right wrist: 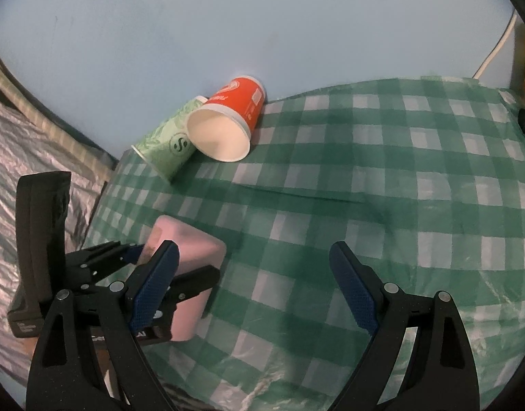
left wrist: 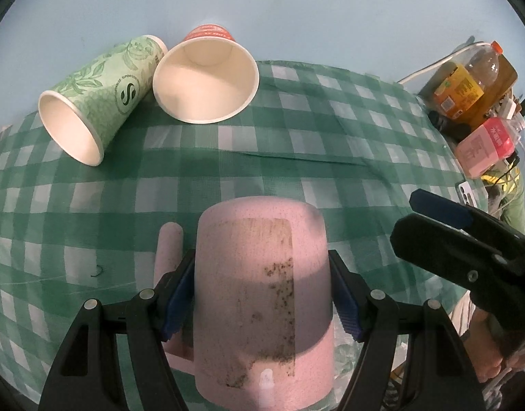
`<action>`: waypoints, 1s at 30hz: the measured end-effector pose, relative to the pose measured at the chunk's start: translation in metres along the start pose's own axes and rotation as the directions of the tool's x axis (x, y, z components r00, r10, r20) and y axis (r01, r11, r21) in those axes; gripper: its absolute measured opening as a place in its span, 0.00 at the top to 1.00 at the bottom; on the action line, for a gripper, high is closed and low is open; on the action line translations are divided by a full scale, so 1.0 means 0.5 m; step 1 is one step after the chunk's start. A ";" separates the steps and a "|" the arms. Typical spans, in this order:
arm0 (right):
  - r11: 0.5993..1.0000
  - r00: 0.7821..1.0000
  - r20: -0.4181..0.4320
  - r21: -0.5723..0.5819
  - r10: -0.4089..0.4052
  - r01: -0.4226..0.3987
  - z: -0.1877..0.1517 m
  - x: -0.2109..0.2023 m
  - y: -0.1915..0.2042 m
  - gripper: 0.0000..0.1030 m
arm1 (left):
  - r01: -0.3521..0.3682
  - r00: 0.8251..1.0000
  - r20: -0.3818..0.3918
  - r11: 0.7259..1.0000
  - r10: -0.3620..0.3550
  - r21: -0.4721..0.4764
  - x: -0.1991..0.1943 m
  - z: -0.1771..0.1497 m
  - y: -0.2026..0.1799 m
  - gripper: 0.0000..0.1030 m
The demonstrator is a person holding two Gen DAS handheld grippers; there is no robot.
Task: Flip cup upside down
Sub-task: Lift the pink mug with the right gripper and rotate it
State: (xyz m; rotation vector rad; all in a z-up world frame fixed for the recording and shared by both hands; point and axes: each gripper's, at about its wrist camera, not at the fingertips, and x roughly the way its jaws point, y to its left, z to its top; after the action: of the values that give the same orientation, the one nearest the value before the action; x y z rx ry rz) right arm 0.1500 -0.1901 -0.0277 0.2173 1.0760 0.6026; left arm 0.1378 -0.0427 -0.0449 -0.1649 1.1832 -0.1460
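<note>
Gripping the pink mug (left wrist: 262, 291) base-up at lower centre, the left gripper (left wrist: 260, 298) has the flip apparently done; release remains. The right gripper (right wrist: 254, 287) is wide open, empty.

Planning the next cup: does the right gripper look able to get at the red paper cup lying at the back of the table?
Probably yes. The right gripper is open and holds nothing, and only bare checked tablecloth lies between it and the red cup.

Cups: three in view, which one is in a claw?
The pink plastic mug, clamped between the left claw pads. The green leaf-print paper cup and the red paper cup lie on their sides, untouched, by the wall.
</note>
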 end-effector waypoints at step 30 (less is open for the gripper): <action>0.996 0.995 -0.098 0.082 0.030 -0.022 0.020 0.075 0.084 0.13 | 0.046 0.992 0.121 0.998 -0.040 -0.043 -0.123 -0.027 0.162 0.25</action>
State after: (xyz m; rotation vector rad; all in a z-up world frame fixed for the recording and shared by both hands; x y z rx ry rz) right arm 0.1561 -0.1334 -0.0325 0.2747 1.1969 0.5990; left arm 0.1047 0.0482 -0.0107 -0.2360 1.0638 -0.1453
